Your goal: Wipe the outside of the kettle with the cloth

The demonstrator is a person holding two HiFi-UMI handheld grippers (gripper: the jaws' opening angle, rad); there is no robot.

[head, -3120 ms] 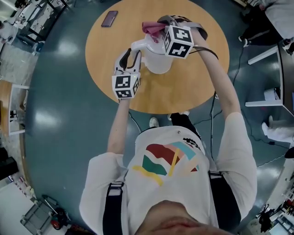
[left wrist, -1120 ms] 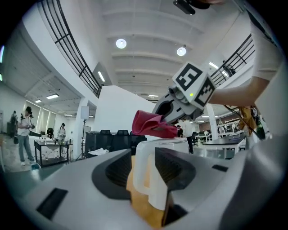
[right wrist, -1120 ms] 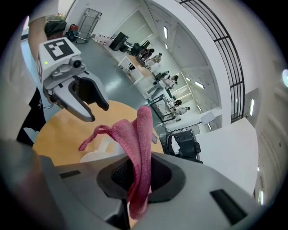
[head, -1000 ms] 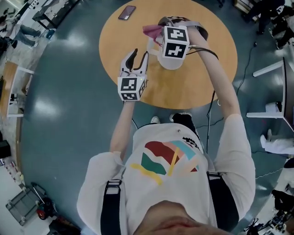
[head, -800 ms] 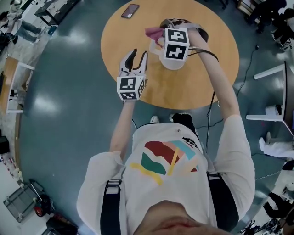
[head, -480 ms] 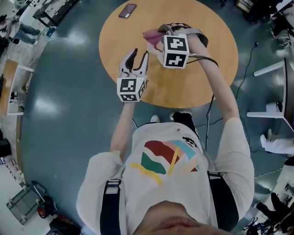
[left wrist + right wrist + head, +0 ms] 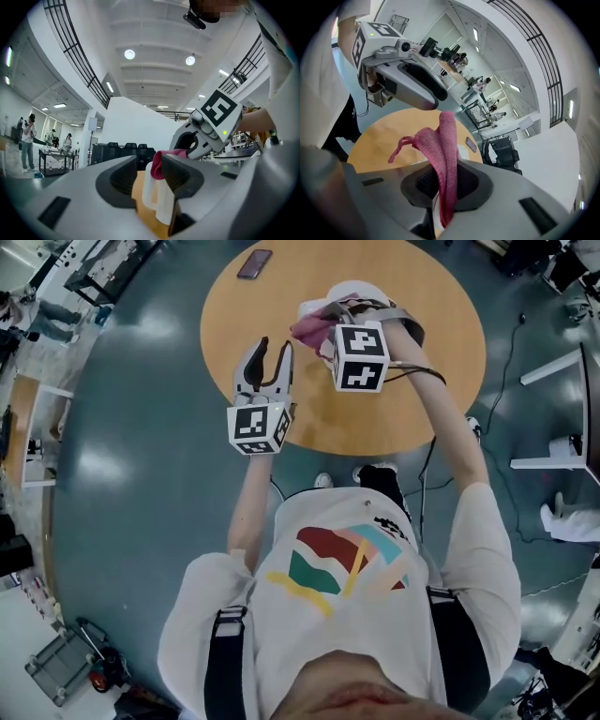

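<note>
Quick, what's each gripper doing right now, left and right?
Left gripper: open, holding nothing.
Right gripper: shut on the pink cloth.

Right gripper [image 7: 446, 187] apparently clamps the pink cloth [image 7: 449, 145].

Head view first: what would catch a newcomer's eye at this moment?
The pink cloth stands out, pinched in the right gripper and held at the top of the white kettle, which stands on the round wooden table. The left gripper hangs just short of the kettle with its fingers apart, holding nothing.
</note>
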